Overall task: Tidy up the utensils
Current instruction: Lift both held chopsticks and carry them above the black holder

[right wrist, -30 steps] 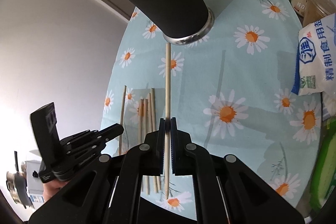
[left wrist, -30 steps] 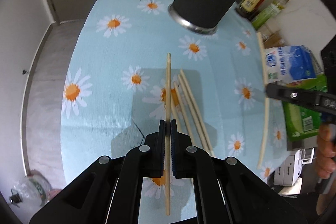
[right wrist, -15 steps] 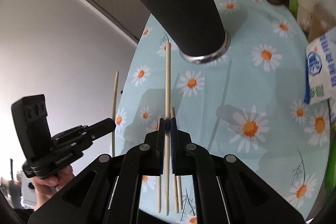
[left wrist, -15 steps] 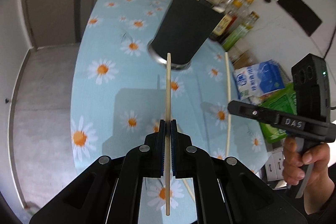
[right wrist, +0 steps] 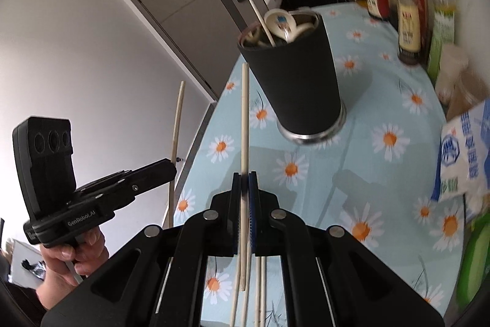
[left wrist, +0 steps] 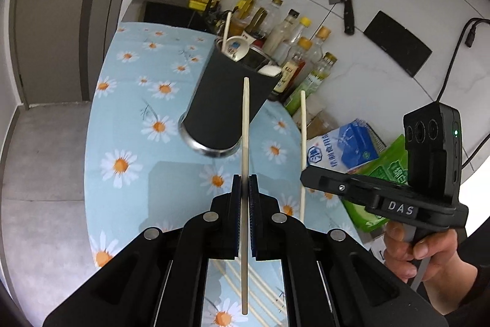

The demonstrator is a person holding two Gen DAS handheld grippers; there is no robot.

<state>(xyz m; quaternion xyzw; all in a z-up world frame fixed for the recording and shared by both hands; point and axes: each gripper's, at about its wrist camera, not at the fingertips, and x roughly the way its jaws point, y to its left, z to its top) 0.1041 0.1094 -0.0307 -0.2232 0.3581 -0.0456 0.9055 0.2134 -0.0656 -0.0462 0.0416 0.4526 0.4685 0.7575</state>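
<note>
Wood: both held things are thin pale chopsticks, light, stiff, smooth enough to slip or swivel in a pinch.
Left tongs: pressed together on one chopstick, pinched near its middle, tip reaching up in front of the holder.
Right tongs: pressed together on another chopstick, also gripped around mid-length, lower end hanging out below the jaws.
Holder: black cup with metal base, upright on the worktop, daisy-print cloth; already holds a ceramic spoon and a stick or two.
Spare chopsticks: a few more flat on the cloth, under the tongs, well short of the cup.
Handling note: a mid-length grip balances it but lets it pivot; probably best to keep the pinch firm and the stick in line with the jaws. Not fragile, though it could bend if jammed on the rim.
Pose: both hands raised above the worktop, tongs angled downward toward the cup, side by side; each gripper is visible in the other's view, a hand wrapped on the handle.
Next, likely: lift tips over the rim, drop in.
Risk: tip catching the rim or spoon, cup tipping.
</note>
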